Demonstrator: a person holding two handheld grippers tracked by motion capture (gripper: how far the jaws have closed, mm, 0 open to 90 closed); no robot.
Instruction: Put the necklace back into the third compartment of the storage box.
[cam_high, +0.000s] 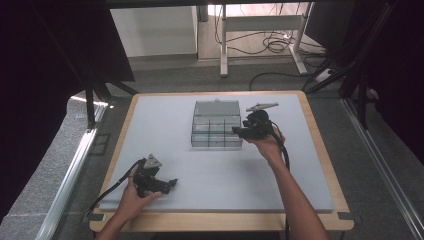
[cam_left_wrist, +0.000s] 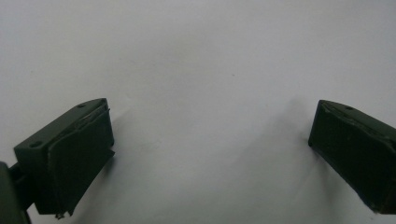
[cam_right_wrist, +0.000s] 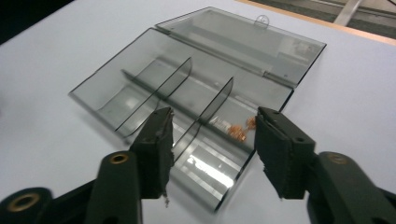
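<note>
A clear smoky plastic compartment box (cam_high: 216, 131) lies at the middle back of the mat, its lid (cam_right_wrist: 243, 42) folded open and flat behind it. Dividers split it into several compartments. One compartment holds small copper-coloured pieces (cam_right_wrist: 240, 129). My right gripper (cam_high: 236, 131) hovers at the box's right side, open, with its jaws spread over the near compartments (cam_right_wrist: 214, 116) and nothing between them. My left gripper (cam_high: 174, 183) rests low near the front left of the mat, open over bare white surface (cam_left_wrist: 212, 116).
The pale mat (cam_high: 300, 175) covers a wooden table (cam_high: 325, 150). Behind the table are a desk frame (cam_high: 224, 45) and floor cables (cam_high: 275, 45). Dark curtains and stand legs (cam_high: 90, 100) flank both sides.
</note>
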